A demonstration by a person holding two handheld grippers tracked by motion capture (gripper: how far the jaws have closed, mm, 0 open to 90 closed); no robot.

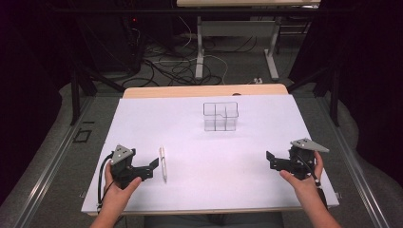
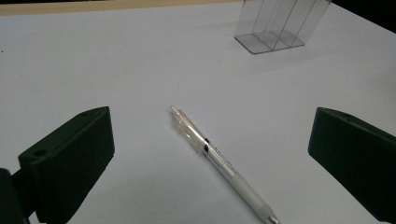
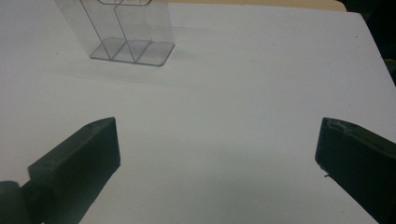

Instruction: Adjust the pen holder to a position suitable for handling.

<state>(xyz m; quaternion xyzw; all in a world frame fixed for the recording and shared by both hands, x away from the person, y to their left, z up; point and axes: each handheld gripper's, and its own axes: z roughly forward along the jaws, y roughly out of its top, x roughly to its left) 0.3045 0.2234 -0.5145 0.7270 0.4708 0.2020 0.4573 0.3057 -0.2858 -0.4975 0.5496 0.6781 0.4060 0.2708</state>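
- One pen (image 1: 163, 163), clear/white barrel, lies flat on the white table sheet (image 1: 190, 137), near the person's edge, left of centre. Runs roughly front-to-back in the high view.
- In the left gripper view the pen (image 2: 219, 163) lies diagonally on the sheet ahead of the jaws, in line with the gap between them, clip end far, tip end near and to the right. It touches neither jaw.
- Two grippers, one per hand.
- Left gripper (image 1: 153, 167): jaws spread wide, nothing between the pads. It sits just beside the pen, on the pen's left in the high view, jaws pointing toward it. No contact visible.
- Left hand (image 1: 119, 187) holds the gripper body from below; black cable loops off its left side.
- Right gripper (image 1: 269, 160): jaws also spread wide, nothing held. It is well apart from the pen, at the right side of the sheet, jaws pointing inward toward the centre.
- Right hand (image 1: 304, 178) wraps that gripper from below.
- One clear plastic organizer (image 1: 220, 116), upright, split into compartments by inner walls, all see-through. It stands toward the far middle of the sheet, well apart from the pen and both grippers.
- The same organizer (image 3: 126, 28) stands ahead and to the left in the right gripper view, bare sheet between it and the jaws.
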